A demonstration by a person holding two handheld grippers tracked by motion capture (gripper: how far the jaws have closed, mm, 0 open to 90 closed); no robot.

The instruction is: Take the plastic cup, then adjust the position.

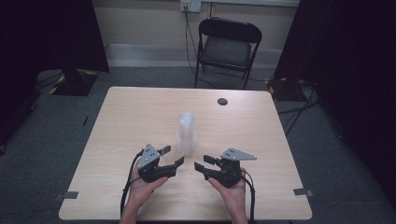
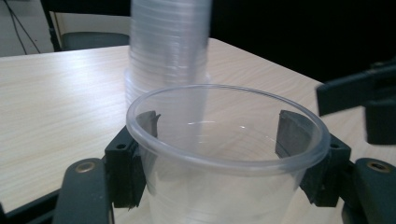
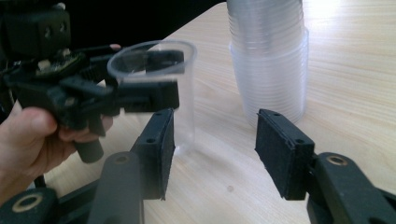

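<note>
Beside the cup stack (image 1: 186, 133), a single clear cup (image 2: 224, 154) is clamped by the left gripper (image 1: 172, 156); the right gripper (image 3: 212, 144) is held wide, empty.

Light wooden table (image 1: 140, 116), clear cup stack (image 1: 186, 133) standing upright on it

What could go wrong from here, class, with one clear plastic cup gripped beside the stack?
1. The left tool pinches the thin clear plastic cup by its walls; more squeeze could buckle it.
2. The tall stack of clear plastic cups stands close by, so a sideways swing could topple it.
3. The open right tool sits near and could bump the cup.
</note>
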